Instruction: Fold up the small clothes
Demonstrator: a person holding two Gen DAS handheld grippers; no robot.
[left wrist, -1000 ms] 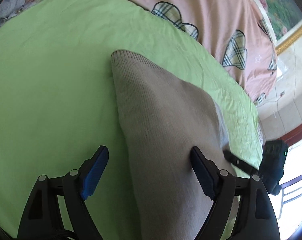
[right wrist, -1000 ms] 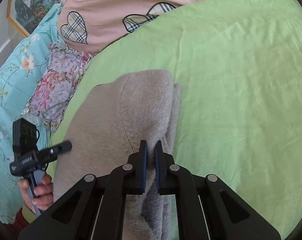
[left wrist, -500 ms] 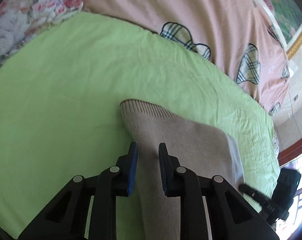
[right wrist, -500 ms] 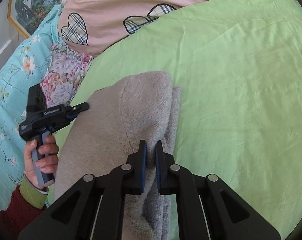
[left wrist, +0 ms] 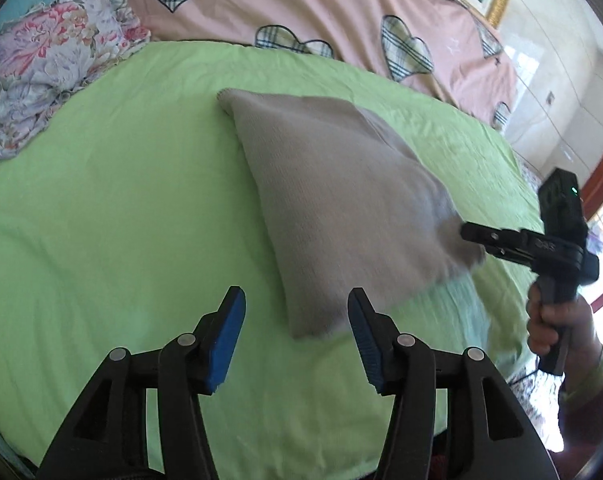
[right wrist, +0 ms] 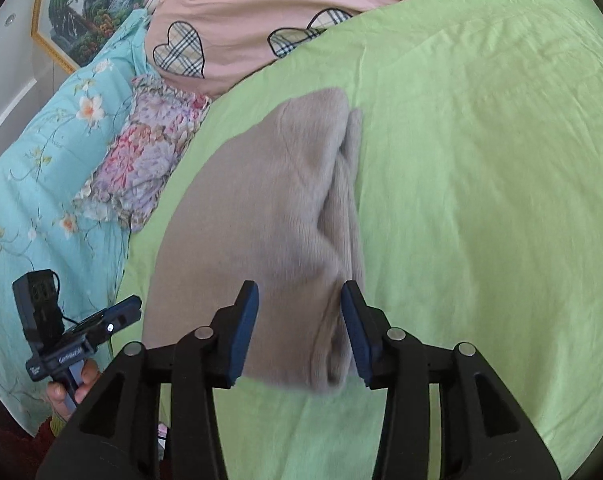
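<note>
A folded beige knit garment [left wrist: 337, 204] lies on the green sheet [left wrist: 113, 220]; it also shows in the right wrist view [right wrist: 261, 208]. My left gripper [left wrist: 297, 326] is open and empty, just in front of the garment's near corner. My right gripper [right wrist: 299, 324] is open, its fingers standing on either side of the garment's near edge without holding it. In the left wrist view the right gripper [left wrist: 477, 236] sits at the garment's right corner. In the right wrist view the left gripper [right wrist: 121, 312] hovers left of the garment.
A pink quilt with plaid hearts [left wrist: 321, 12] lies behind the sheet. A floral pillow [left wrist: 41, 64] and a turquoise floral cover [right wrist: 41, 152] lie at the left. The bed's edge and a tiled floor [left wrist: 561, 92] are at the right.
Both grippers have opened and let go of the garment. Both have pulled back from it, and the garment now lies folded on the sheet.
</note>
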